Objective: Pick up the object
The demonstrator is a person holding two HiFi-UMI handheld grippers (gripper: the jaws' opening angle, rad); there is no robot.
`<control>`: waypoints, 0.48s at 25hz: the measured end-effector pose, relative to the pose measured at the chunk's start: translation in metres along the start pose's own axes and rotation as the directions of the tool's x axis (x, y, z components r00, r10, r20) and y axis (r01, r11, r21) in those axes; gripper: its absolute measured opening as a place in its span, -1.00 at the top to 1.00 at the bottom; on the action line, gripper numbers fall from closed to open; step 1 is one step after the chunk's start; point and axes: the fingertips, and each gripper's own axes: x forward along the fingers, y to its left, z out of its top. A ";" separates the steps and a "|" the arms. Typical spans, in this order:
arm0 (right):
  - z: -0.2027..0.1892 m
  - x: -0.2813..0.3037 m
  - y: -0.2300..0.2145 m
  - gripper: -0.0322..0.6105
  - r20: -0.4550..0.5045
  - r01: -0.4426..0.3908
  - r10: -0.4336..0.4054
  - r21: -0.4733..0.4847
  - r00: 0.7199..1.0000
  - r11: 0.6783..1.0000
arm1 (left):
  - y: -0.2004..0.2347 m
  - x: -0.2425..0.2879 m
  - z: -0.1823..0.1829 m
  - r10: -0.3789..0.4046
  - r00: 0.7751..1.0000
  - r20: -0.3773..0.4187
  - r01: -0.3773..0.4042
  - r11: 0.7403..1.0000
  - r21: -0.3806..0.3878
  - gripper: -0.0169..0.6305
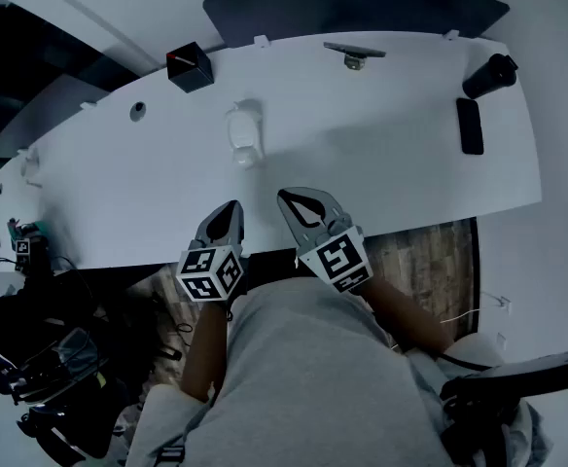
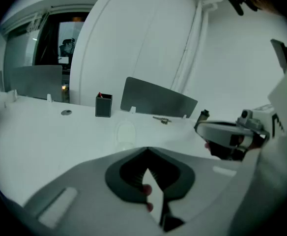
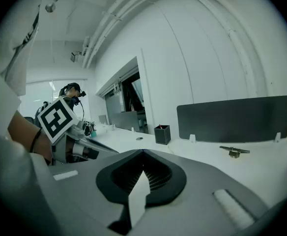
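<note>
A small white object [image 1: 245, 132] lies on the white table [image 1: 381, 154], left of the middle; in the left gripper view the white object [image 2: 125, 132] shows faintly ahead of the jaws. My left gripper [image 1: 232, 207] hovers over the table's near edge, shut and empty, some way short of the object. Beside it on the right, my right gripper [image 1: 284, 197] is also shut with nothing in it. The left gripper [image 2: 147, 150] has its tips together in its own view, and so does the right gripper [image 3: 143, 152].
A black pen box [image 1: 191, 66] stands at the back left. A metal fitting [image 1: 354, 54] sits by the dark divider panel [image 1: 357, 8]. A black cylinder [image 1: 488, 76] and a black phone [image 1: 470, 125] lie at the right. Bags and gear [image 1: 41, 358] crowd the floor on the left.
</note>
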 end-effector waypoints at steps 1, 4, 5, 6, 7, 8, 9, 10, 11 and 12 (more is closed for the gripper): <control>0.000 0.002 -0.003 0.89 -0.003 -0.004 0.004 -0.001 1.000 1.000 | 0.003 0.005 0.001 0.015 1.000 -0.009 -0.015 1.000 0.020 0.94; -0.001 0.009 -0.013 0.89 -0.018 -0.008 0.008 -0.005 1.000 1.000 | 0.012 0.022 0.006 0.051 0.998 -0.042 -0.048 0.996 0.076 0.94; -0.001 0.013 -0.017 0.89 -0.025 -0.003 0.003 -0.009 1.000 1.000 | 0.016 0.029 0.009 0.059 0.997 -0.057 -0.053 0.994 0.096 0.94; 0.000 0.017 -0.022 0.89 -0.031 0.004 -0.004 -0.012 1.000 1.000 | 0.020 0.037 0.010 0.065 0.995 -0.076 -0.056 0.991 0.120 0.94; 0.001 0.021 -0.025 0.89 -0.036 0.012 -0.013 -0.014 0.999 1.000 | 0.025 0.045 0.012 0.073 0.992 -0.098 -0.059 0.988 0.144 0.94; 0.003 0.025 -0.028 0.89 -0.041 0.020 -0.020 -0.014 0.999 1.000 | 0.031 0.053 0.013 0.083 0.989 -0.120 -0.063 0.985 0.163 0.94; 0.005 0.030 -0.031 0.89 -0.045 0.026 -0.027 -0.014 0.999 1.000 | 0.037 0.060 0.014 0.090 0.986 -0.139 -0.065 0.983 0.173 0.94; 0.007 0.034 -0.033 0.89 -0.049 0.031 -0.032 -0.016 0.998 0.999 | 0.044 0.067 0.016 0.090 0.984 -0.154 -0.063 0.983 0.173 0.94; 0.009 0.040 -0.035 0.89 -0.053 0.035 -0.036 -0.020 0.998 0.999 | 0.049 0.074 0.020 0.080 0.983 -0.164 -0.053 0.985 0.163 0.94; 0.012 0.045 -0.036 0.89 -0.057 0.037 -0.039 -0.024 0.998 0.999 | 0.054 0.081 0.023 0.061 0.983 -0.173 -0.035 0.988 0.147 0.92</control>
